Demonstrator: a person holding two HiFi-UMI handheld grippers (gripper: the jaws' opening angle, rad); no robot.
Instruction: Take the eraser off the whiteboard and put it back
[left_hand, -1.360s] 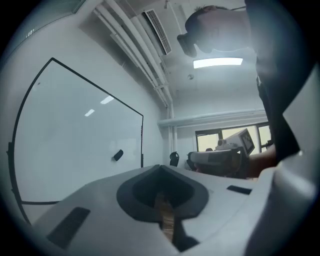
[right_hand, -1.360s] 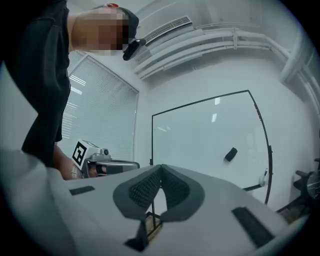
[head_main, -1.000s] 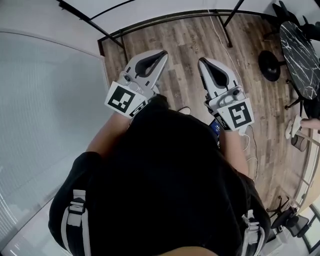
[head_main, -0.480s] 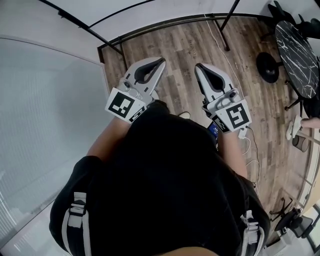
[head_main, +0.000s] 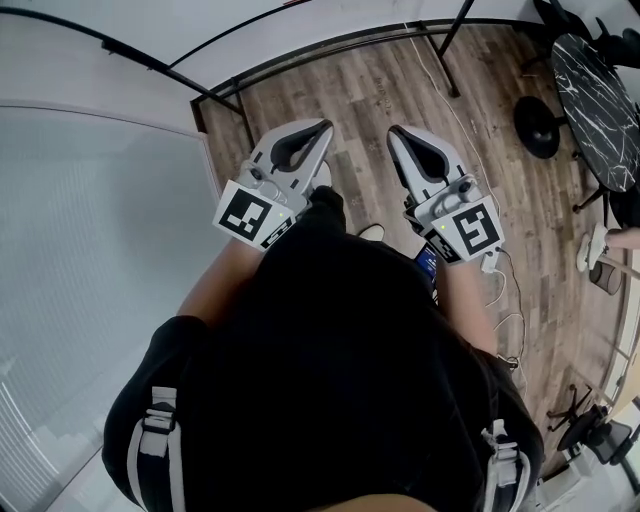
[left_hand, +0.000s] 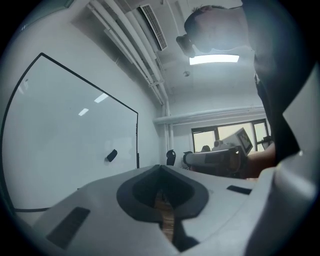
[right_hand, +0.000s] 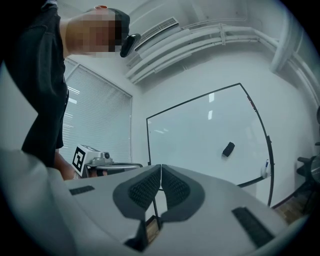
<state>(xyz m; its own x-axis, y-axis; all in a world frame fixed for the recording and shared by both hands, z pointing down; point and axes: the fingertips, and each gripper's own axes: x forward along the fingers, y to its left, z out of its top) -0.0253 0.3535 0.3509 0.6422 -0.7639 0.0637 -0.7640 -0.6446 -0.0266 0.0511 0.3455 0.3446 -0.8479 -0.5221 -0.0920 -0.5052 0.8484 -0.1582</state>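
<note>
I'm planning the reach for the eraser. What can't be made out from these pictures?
- The eraser: only a small dark speck on the whiteboard in both gripper views; its shape and how it clings are unreadable.
- Head view: no eraser shows; the left edge cuts the whiteboard off.
- A white item by the whiteboard's frame, right gripper view: too small to identify.

Head view downward; others facing whiteboard (right_hand: 200, 140)
</note>
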